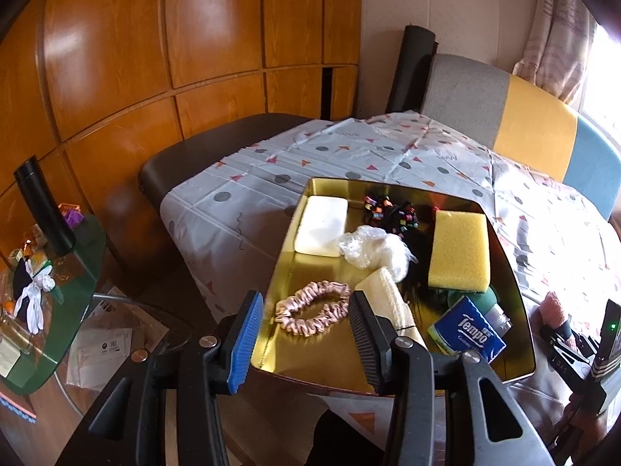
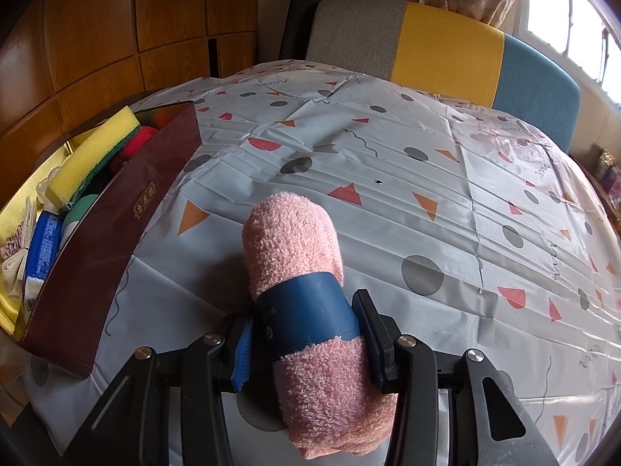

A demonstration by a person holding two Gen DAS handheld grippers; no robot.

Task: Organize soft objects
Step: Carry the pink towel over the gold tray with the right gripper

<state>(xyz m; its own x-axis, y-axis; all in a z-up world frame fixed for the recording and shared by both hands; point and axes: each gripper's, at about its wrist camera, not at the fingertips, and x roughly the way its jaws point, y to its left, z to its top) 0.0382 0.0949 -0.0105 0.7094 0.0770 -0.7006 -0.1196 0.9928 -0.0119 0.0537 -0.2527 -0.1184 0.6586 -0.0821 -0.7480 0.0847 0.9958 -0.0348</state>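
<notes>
My right gripper (image 2: 306, 336) clamped on pink towel roll (image 2: 299, 272) at its blue band (image 2: 310, 310), roll just above tablecloth (image 2: 427, 178), right of box (image 2: 116, 225). My left gripper (image 1: 306, 334) half open, nothing gripped, over box near edge; scrunchie (image 1: 310, 308) between its 2 fingers, apart from both. Sponge (image 1: 460, 248) at far right in box.

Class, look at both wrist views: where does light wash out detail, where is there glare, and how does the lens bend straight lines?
Left wrist view: the window at right blows out white, the cabinet doors carry glossy glare and bow into curves, and the corners darken. Right wrist view: daylight overexposes the window, sheen lies on the tablecloth, and the maroon box wall curves.
</notes>
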